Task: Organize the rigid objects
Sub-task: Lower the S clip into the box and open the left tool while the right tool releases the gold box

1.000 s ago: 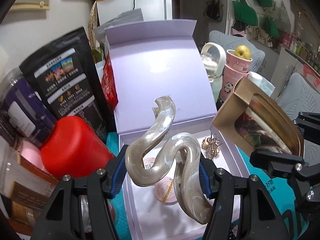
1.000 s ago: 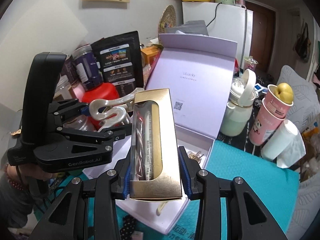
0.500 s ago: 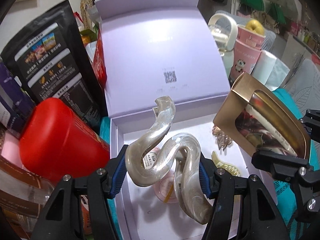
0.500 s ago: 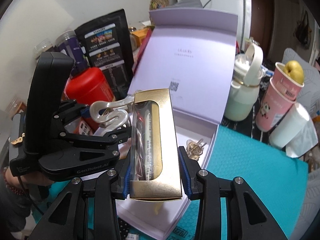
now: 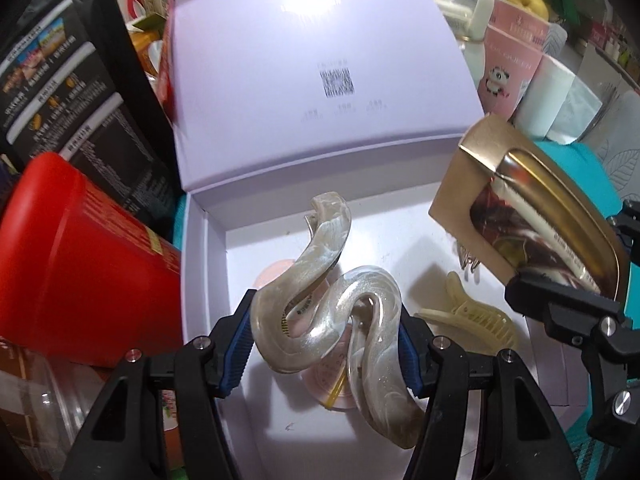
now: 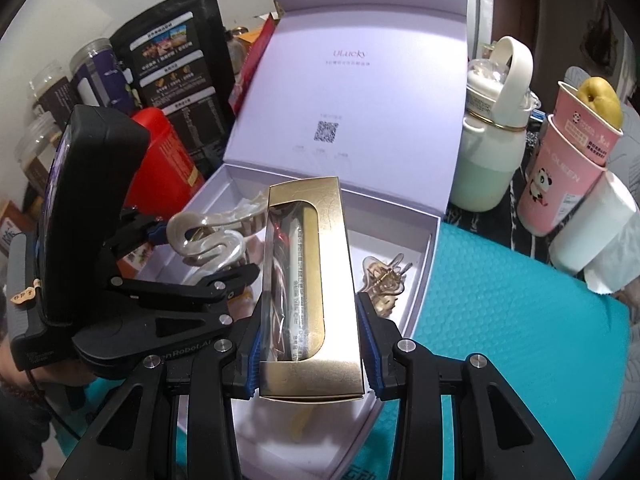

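My left gripper (image 5: 326, 344) is shut on a pearly wavy hair claw (image 5: 328, 308), held just above the floor of the open lavender box (image 5: 208, 280). My right gripper (image 6: 310, 354) is shut on a gold window box (image 6: 310, 280) with a tube inside, held over the same lavender box (image 6: 424, 276). The gold box also shows at the right of the left wrist view (image 5: 532, 216), and the pearly claw at the left of the right wrist view (image 6: 212, 232). In the box lie a cream hair claw (image 5: 472, 316), a gold clip (image 6: 384, 276) and pink round items (image 5: 332, 376).
A red canister (image 5: 80, 260) and black snack bags (image 5: 68, 80) crowd the box's left side. A white-green bottle (image 6: 492, 140), pink panda cups (image 6: 568, 160) holding a yellow fruit and a paper roll (image 6: 596, 232) stand right of it. A teal mat (image 6: 500, 320) covers the table.
Both grippers have moved forward and down into the lavender box with their loads. The cream hair claw has come into view.
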A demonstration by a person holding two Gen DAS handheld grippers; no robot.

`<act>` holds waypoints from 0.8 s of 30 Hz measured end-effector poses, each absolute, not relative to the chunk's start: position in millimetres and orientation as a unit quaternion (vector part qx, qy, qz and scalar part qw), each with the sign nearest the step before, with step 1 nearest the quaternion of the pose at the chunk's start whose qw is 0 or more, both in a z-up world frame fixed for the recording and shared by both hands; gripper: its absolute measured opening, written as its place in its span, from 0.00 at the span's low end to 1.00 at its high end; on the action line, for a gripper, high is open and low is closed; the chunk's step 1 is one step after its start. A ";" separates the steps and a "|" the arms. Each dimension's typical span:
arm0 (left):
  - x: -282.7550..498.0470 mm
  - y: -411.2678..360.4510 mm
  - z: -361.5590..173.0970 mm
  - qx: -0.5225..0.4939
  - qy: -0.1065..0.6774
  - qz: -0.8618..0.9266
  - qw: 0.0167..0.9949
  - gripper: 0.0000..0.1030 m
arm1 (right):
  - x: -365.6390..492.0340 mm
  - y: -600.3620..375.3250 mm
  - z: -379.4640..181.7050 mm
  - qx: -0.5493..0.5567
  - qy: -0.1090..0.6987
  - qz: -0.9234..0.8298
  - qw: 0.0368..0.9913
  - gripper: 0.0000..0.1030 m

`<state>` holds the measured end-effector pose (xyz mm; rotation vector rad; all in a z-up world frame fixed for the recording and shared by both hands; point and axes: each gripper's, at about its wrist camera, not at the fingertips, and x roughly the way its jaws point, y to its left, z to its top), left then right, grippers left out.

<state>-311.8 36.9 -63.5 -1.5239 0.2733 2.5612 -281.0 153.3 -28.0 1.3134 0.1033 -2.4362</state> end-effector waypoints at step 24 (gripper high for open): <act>-321.2 57.2 -78.4 -0.498 0.129 0.852 0.092 0.59 | -291.3 162.8 -52.5 0.484 0.040 -0.859 0.160 0.39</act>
